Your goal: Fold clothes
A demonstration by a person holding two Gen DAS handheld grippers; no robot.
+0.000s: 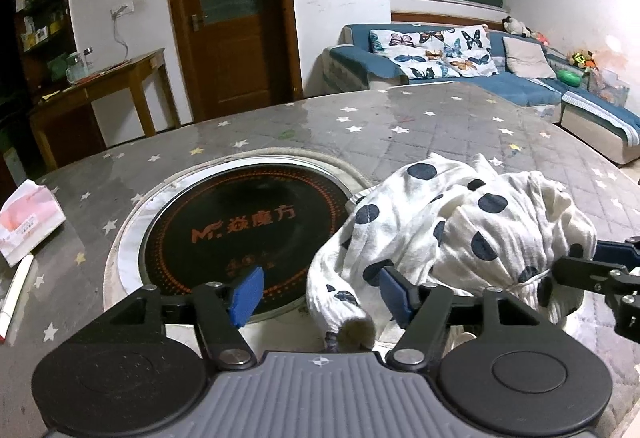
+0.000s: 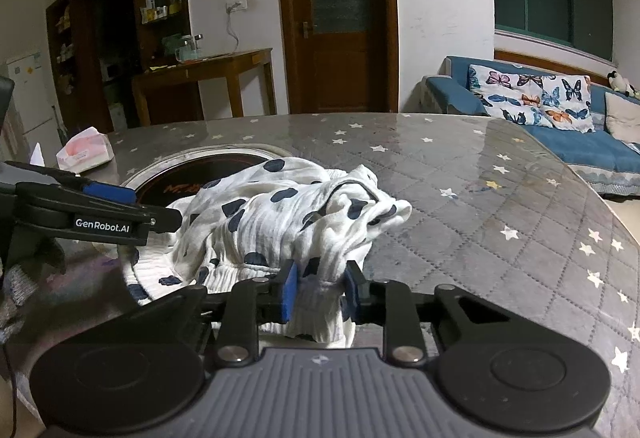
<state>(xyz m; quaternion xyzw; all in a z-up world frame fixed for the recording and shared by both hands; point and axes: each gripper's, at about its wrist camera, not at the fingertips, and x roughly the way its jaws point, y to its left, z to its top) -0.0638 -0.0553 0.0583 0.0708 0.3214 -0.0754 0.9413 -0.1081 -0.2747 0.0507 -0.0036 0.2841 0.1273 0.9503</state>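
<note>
**Inspector A:** White cotton with dark dots, the garment is lying crumpled in a heap on the quilted tabletop, partly overhanging the round black hob plate set into it. The right gripper is pinching a bunched, ribbed edge of the cloth between its blue pads; the jaws are narrow and the fabric is filling the gap.

**Inspector B:** And the left gripper?

**Inspector A:** Its jaws are standing wide. A rolled cuff or sleeve end is lying between them, but the pads are not pressing on it.

**Inspector B:** Risks?

**Inspector A:** Three, in my judgement. The right grip is taking several layers at once, so lifting may be dragging the whole heap rather than opening it out. The left jaws, closing where they are, may be catching only the cuff tip, which could slip free. Also, the glossy cover looks slick, so the garment may be sliding toward the near edge.
</note>
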